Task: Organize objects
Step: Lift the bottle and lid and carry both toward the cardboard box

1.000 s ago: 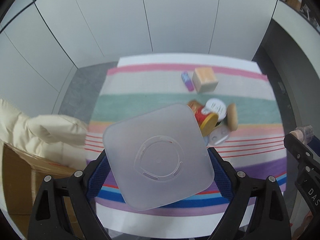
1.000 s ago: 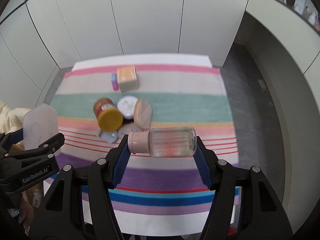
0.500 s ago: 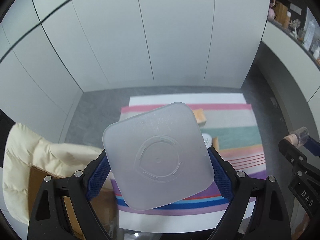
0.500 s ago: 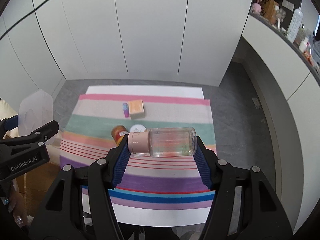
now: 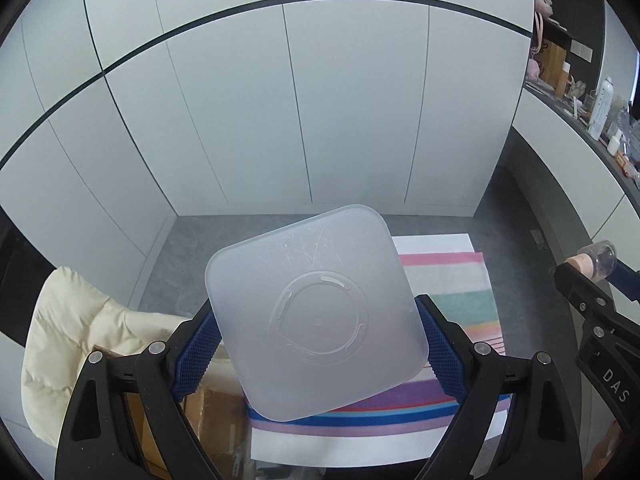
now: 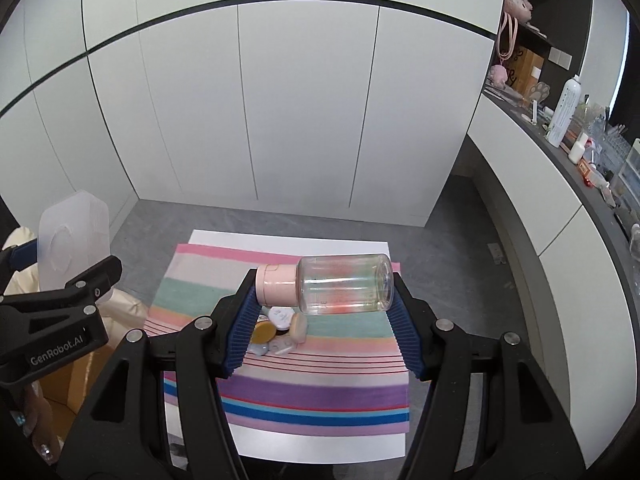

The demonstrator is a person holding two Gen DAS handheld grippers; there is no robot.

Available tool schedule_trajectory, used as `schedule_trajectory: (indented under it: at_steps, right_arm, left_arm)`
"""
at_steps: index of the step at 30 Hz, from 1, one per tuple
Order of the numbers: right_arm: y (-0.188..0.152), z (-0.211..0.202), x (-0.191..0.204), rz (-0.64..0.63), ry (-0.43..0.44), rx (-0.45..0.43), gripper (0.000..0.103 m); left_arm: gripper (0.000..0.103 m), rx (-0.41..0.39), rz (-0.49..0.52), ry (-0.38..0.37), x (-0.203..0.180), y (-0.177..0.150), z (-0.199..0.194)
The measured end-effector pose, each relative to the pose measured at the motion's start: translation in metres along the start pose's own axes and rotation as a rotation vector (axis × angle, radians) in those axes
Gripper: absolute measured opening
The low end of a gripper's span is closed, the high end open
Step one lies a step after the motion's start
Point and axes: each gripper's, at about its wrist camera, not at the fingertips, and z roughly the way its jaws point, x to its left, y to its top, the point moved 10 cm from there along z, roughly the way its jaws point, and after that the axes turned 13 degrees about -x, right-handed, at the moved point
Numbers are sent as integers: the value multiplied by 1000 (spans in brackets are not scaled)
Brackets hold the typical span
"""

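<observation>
My left gripper is shut on a frosted square plastic container, whose flat bottom faces the camera and hides much of the striped cloth. My right gripper is shut on a clear bottle with a pink cap, held sideways between the blue pads. Both are high above the table. In the right wrist view the left gripper and the container show at the left edge. Below the bottle, a yellow-lidded jar and small round items lie on the striped cloth.
White cabinet doors stand behind the table. A cream padded jacket lies over a cardboard box to the left. A dark counter with bottles and clutter runs along the right.
Both grippers have risen well above the table, each still holding its object. The cloth and the items on it look smaller and lower in both views.
</observation>
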Motion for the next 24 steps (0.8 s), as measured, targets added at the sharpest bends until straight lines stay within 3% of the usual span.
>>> schedule_trajectory:
  at_steps: [13, 24]
  right_arm:
    - [-21, -14, 2, 24, -2, 19, 63]
    - [-65, -40, -6, 6, -2, 42, 63]
  left_arm:
    - [92, -26, 24, 26, 13, -19, -26]
    - [92, -10, 26, -21, 11, -70, -56]
